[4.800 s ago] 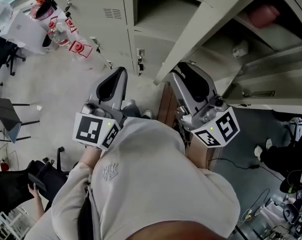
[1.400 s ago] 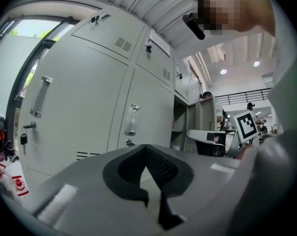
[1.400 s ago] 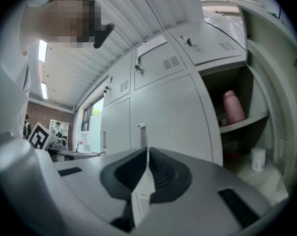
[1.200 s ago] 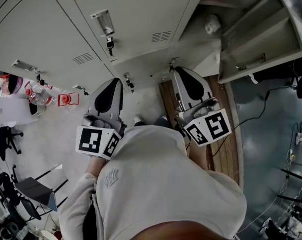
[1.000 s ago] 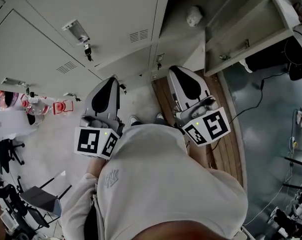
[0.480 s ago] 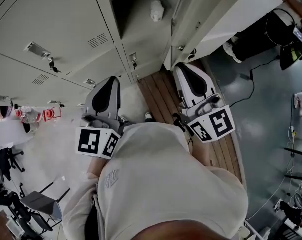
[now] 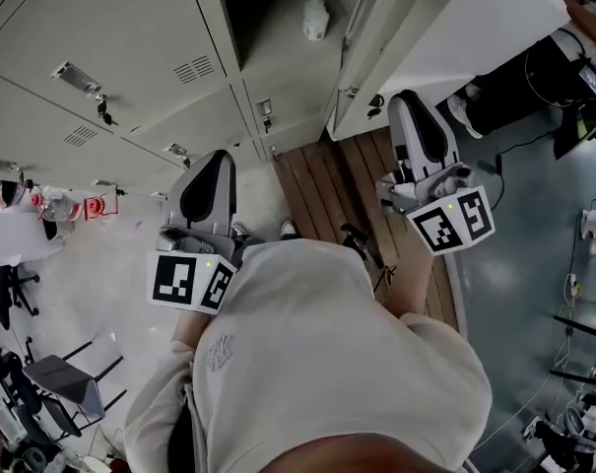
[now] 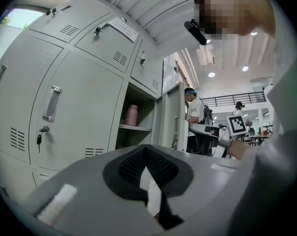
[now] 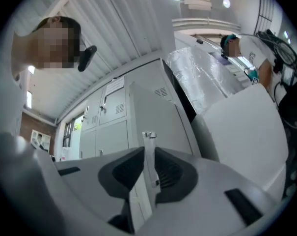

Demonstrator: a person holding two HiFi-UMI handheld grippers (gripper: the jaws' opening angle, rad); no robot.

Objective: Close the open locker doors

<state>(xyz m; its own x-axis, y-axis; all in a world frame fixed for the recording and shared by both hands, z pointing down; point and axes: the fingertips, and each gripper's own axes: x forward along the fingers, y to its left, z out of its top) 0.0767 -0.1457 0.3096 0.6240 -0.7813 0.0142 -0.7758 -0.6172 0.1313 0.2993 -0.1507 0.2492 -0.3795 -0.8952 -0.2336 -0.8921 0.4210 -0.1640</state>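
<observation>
One locker (image 7: 278, 28) stands open, with a small white thing (image 7: 315, 18) on its floor and a pink bottle (image 8: 132, 115) on its shelf. Its grey door (image 7: 416, 28) swings out to the right. In the right gripper view the door (image 9: 153, 107) fills the middle, its latch showing just over the jaws. My right gripper (image 7: 412, 101) is shut and empty, its tip close to the door's lower outer face; I cannot tell if they touch. My left gripper (image 7: 207, 158) is shut and empty, held low before the closed lockers (image 7: 110, 37) left of the opening.
A wooden pallet (image 7: 322, 190) lies on the floor under the open locker. Dark bags and cables (image 7: 534, 77) sit to the right of the door. Red-capped bottles (image 7: 81, 208) stand at the far left. Other people (image 8: 193, 113) stand beyond the door.
My right gripper has swung out to the right and forward, from in front of the opening to the door's outer side. The left gripper has barely moved.
</observation>
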